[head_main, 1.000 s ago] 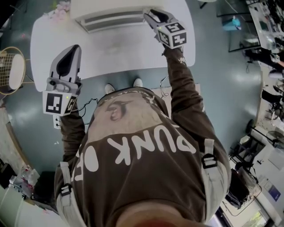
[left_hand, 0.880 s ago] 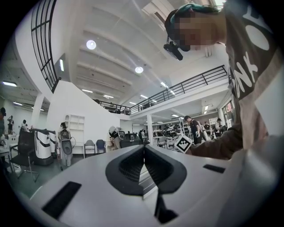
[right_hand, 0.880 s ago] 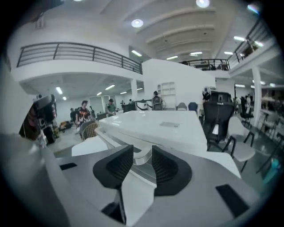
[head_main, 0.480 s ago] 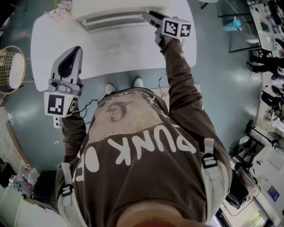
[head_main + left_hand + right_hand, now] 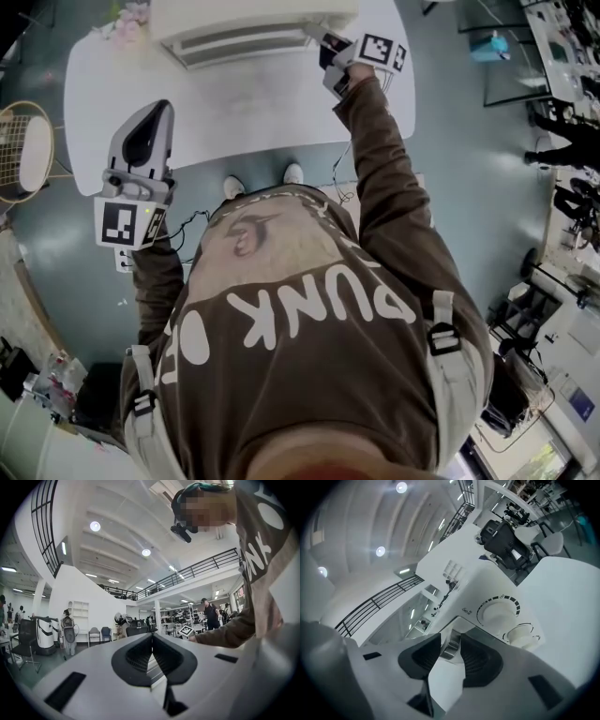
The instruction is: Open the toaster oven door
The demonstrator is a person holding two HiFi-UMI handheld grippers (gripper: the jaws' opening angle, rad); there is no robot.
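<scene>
Right gripper (image 5: 325,41) pinches the silver metal door handle (image 5: 451,645) of the white toaster oven (image 5: 253,28) on the white table (image 5: 244,112).
Its jaws have just been closing near the handle's end, so a skewed pull could slip off. The left gripper (image 5: 151,641) is pressed together and empty.
</scene>
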